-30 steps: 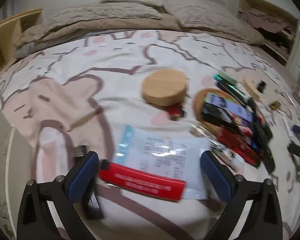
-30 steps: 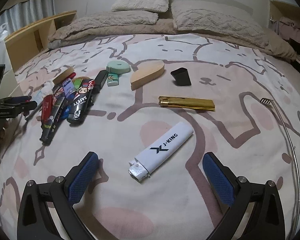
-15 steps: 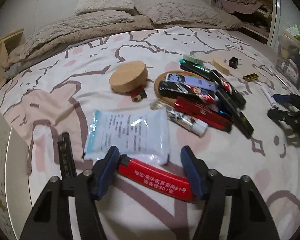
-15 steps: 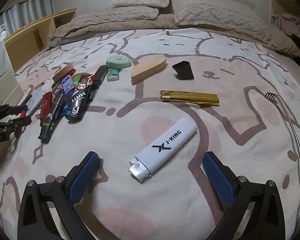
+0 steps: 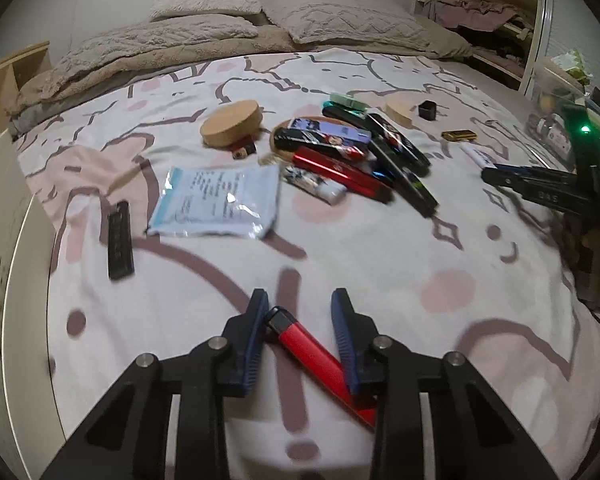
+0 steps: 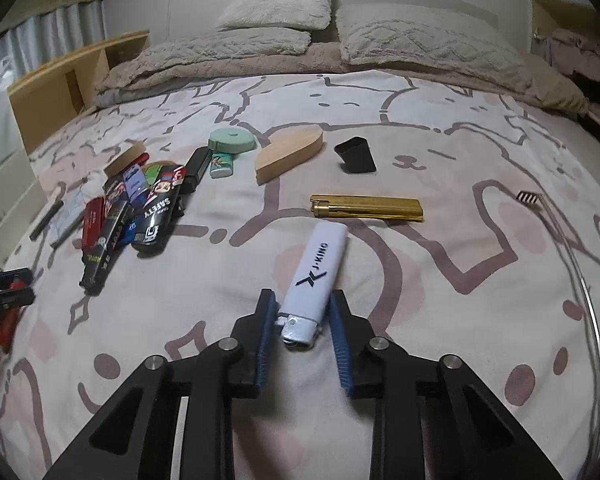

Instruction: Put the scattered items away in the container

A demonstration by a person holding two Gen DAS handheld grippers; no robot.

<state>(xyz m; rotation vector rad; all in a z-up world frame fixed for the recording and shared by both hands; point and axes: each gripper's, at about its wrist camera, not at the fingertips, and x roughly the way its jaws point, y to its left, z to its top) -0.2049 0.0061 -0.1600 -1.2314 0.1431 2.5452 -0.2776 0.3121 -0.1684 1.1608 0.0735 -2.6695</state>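
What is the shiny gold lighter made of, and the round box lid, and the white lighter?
The gold lighter looks like polished metal, or metal-plated: it has a brassy, mirror-like shine. The round lid looks like pale bare wood, matte and tan. The white lighter between the right tongs looks like smooth plastic with a printed logo and a silvery metal cap.

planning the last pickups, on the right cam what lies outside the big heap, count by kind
lighters: 3 (white lighter, gold lighter, small teal lighter)
wooden heart piece: 1
black cup: 1
mint round case: 1
wire brush: 1
total: 7
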